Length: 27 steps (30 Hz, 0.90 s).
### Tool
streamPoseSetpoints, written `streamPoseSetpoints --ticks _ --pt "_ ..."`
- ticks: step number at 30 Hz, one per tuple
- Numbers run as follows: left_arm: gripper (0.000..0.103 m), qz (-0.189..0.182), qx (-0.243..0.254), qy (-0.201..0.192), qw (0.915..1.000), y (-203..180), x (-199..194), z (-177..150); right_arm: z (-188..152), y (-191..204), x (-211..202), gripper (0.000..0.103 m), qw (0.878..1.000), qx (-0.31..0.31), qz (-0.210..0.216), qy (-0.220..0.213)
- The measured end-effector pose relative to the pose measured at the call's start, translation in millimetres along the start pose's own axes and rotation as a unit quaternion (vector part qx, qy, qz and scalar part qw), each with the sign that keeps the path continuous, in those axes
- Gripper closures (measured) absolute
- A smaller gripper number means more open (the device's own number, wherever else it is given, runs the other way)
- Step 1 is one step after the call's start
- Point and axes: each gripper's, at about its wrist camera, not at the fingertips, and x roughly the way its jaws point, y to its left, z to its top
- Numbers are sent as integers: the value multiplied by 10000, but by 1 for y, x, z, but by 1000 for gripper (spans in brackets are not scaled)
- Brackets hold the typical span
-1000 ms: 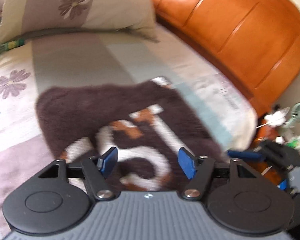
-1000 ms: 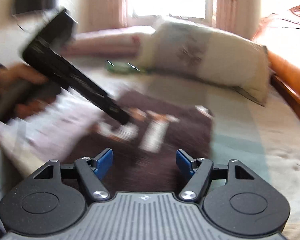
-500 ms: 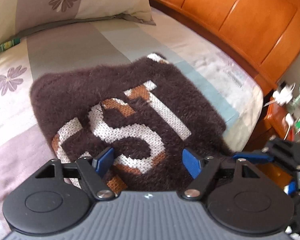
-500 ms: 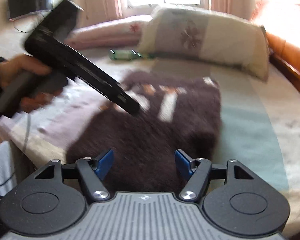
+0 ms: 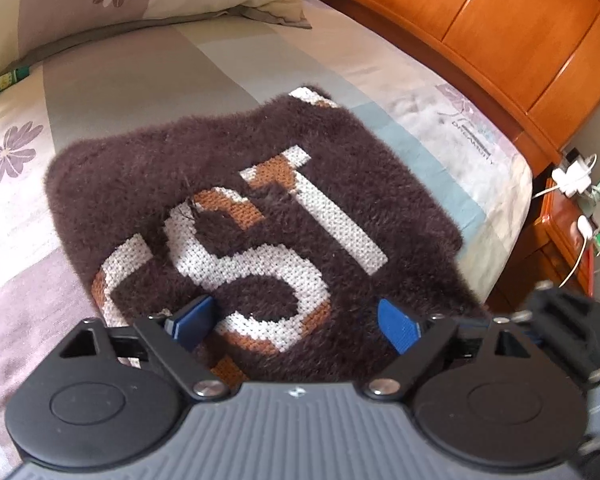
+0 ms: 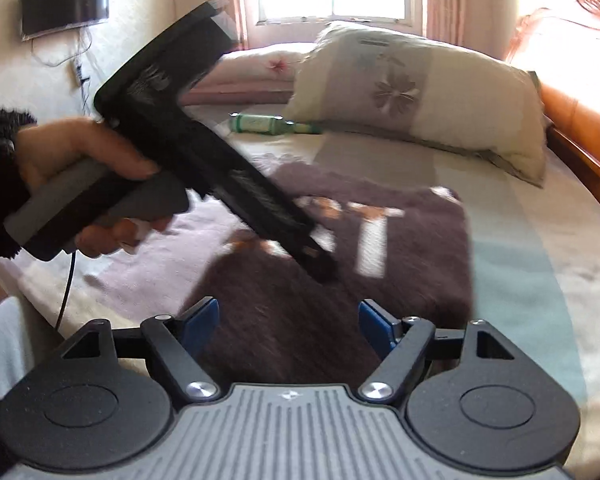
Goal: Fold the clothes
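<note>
A fuzzy dark brown sweater [image 5: 340,184] with white and orange letters lies folded flat on the bed. My left gripper [image 5: 296,320] hovers over its near edge. Its jaws are opening and the blue pads [image 5: 192,318] press on nothing. In the right wrist view the sweater [image 6: 412,256] lies ahead, blurred. My right gripper [image 6: 288,320] sits low over its near end. Its jaws are also opening, with only the sweater's surface below them. A hand [image 6: 72,152] holds the left gripper [image 6: 320,266], which slants down onto the sweater's middle.
The bed sheet [image 5: 148,64] has striped and floral panels. A pillow [image 6: 420,92] and a green bottle [image 6: 260,124] lie at the far end. An orange wooden headboard [image 5: 500,28] runs along the right. A bedside table [image 5: 560,216] holds chargers and a small fan.
Both grippers' jaws have widened. The left wrist view has tipped down and closed in on the sweater. In the right wrist view the left gripper looks larger and nearer.
</note>
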Motion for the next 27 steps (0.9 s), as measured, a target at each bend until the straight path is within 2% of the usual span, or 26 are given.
streamPoseSetpoints --ticks 2,4,7,12,14,16,19,20,24,27 --pt "14 -65 -44 -17 10000 3 1 -2 -6 12 26 22 9991 -36 -126 398" --pt "14 -185 -148 -58 9997 10 3 -4 -18 23 41 20 9980 -153 -283 543" --pt "14 -349 -285 -115 9989 17 2 -4 -16 25 37 21 9977 -141 -368 557" --pt "13 -352 -295 -104 9989 15 6 -1 -3 31 14 20 9992 -193 -149 305" --pt "12 -315 -263 -96 9991 12 7 -1 -8 40 29 19 9986 -223 -83 471" --pt "12 -280 -191 -121 9994 10 5 -4 -15 47 44 9 9979 -257 -92 593" --pt "13 -275 -179 -179 9993 11 -9 -6 -10 45 38 9 9979 -189 9 617" --pt "13 -285 -207 -205 9992 12 -16 -5 -5 42 30 10 9981 -189 104 570" --pt "13 -639 -296 -613 9956 19 -43 4 12 20 -1 9 9989 -457 51 14" --pt "13 -753 -293 -757 9938 21 -50 11 29 -7 1 9 9986 -490 -76 -189"
